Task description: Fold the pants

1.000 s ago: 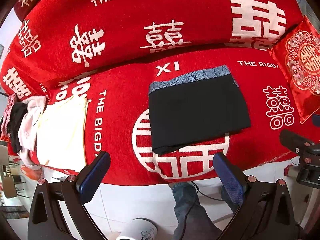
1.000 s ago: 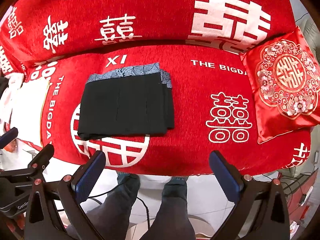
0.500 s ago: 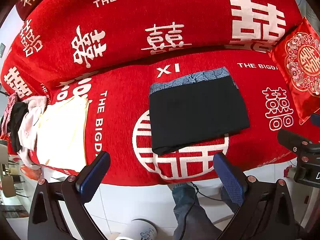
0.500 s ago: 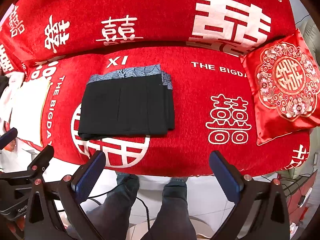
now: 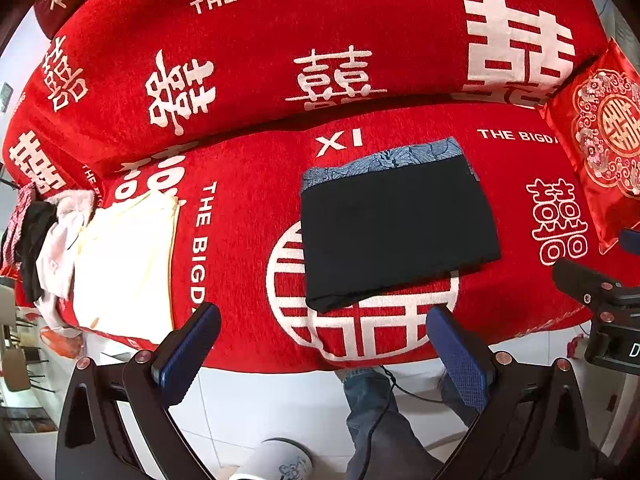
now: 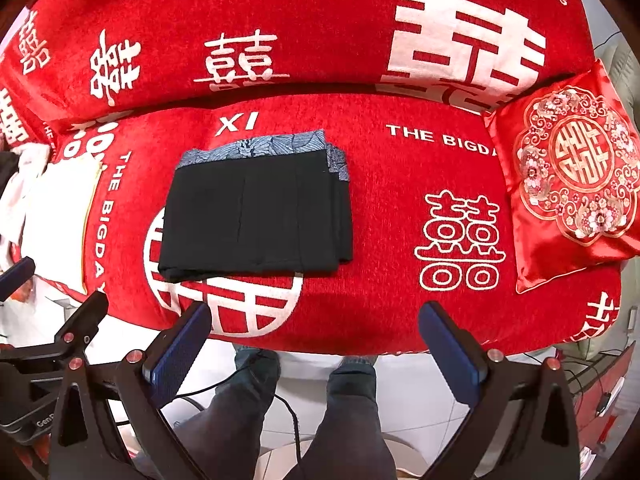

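Observation:
The black pants (image 5: pixel 396 228) lie folded into a flat rectangle on the red sofa seat (image 5: pixel 248 240), with a blue patterned waistband along the far edge. They also show in the right wrist view (image 6: pixel 256 220). My left gripper (image 5: pixel 320 344) is open and empty, held above the floor in front of the sofa, short of the pants. My right gripper (image 6: pixel 316 344) is open and empty too, in front of the seat edge and to the right of the pants.
A folded cream garment (image 5: pixel 124 256) and a heap of clothes (image 5: pixel 40 240) lie at the seat's left end. A red embroidered cushion (image 6: pixel 576 176) leans at the right end. The person's legs (image 6: pixel 352 412) and a white cup (image 5: pixel 280 460) are below.
Both views have drifted slightly back and down from the sofa. The pants have not moved and both grippers stay open.

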Demonstrator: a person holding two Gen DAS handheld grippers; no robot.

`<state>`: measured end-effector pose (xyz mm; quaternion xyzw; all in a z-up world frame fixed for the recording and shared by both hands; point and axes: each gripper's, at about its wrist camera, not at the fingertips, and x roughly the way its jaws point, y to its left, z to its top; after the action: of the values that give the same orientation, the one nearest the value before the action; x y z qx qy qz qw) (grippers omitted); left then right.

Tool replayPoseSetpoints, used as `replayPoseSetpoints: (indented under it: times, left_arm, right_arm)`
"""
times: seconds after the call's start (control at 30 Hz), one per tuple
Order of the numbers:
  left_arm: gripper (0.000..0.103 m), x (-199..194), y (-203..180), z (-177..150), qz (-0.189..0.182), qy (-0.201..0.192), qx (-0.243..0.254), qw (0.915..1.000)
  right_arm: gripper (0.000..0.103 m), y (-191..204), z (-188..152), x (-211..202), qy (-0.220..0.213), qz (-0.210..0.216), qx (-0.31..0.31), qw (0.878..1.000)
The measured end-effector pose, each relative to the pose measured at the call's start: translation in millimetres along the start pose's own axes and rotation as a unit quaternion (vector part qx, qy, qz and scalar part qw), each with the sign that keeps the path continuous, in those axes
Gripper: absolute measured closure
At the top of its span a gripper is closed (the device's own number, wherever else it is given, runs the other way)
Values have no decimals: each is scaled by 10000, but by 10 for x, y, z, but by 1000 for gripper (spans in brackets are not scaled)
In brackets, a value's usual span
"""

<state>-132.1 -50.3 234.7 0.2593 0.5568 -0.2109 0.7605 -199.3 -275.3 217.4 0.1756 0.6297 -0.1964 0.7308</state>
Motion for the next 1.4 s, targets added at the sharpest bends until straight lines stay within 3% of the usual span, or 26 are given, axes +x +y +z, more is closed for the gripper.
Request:
replayPoseSetpoints:
  times: [1.4]
  left_arm:
    - [0,52,-98,51,-131,56,-305,9994]
  right_arm:
    - [0,12,41,22,13,3,4,10000]
